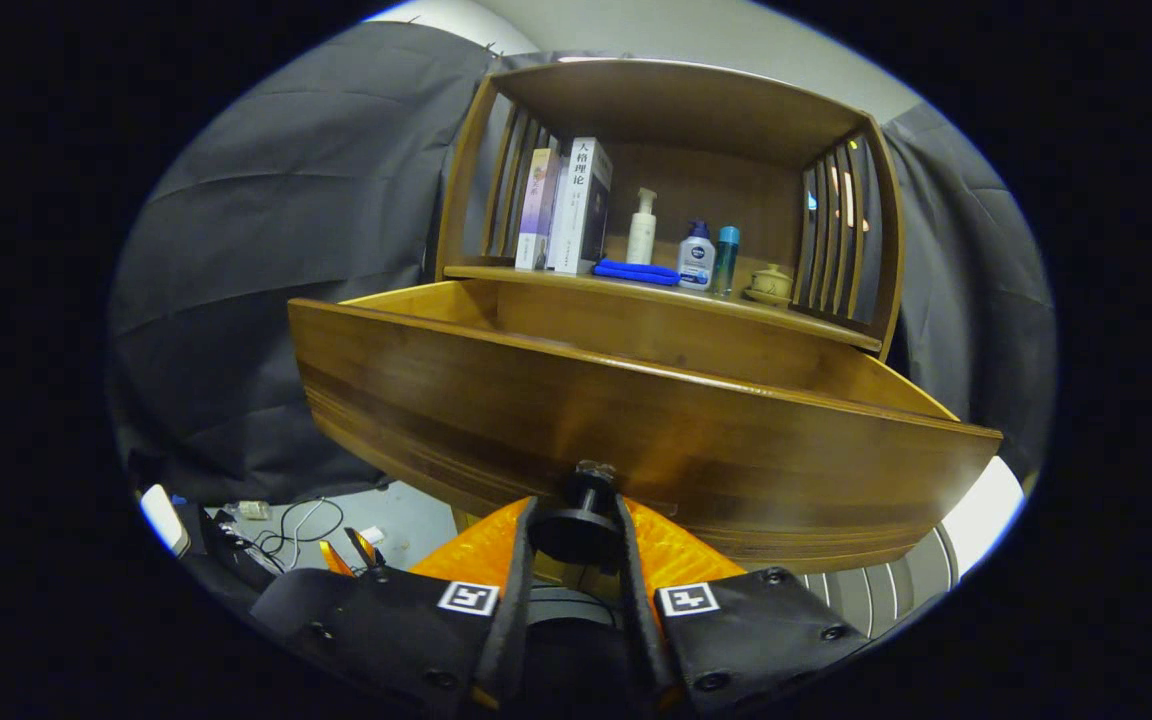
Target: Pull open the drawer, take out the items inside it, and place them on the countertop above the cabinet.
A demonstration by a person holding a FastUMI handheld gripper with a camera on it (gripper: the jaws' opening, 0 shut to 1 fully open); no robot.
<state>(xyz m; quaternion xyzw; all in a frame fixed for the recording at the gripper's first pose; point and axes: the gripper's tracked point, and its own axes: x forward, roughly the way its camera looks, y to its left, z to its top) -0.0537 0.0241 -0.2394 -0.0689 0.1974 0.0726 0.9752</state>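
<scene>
While the drawer [636,420] stands pulled out of the wooden cabinet [676,100], I see its broad, glossy brown front curving just ahead of my tool [581,540]; the tool is clamped narrowly on the dark knob [584,520], a finger on each side; on the surface [536,276] above sit two books [566,205], a blue cloth [636,271], three bottles [696,255], a small lidded pot [769,284].

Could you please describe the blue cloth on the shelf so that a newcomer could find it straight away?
Start at the wooden cabinet, whose pulled-out drawer the gripper holds by its knob. On the shelf above it, the blue cloth lies between the books and a blue-capped bottle, before a white pump bottle. It alone is flat and folded.
</scene>
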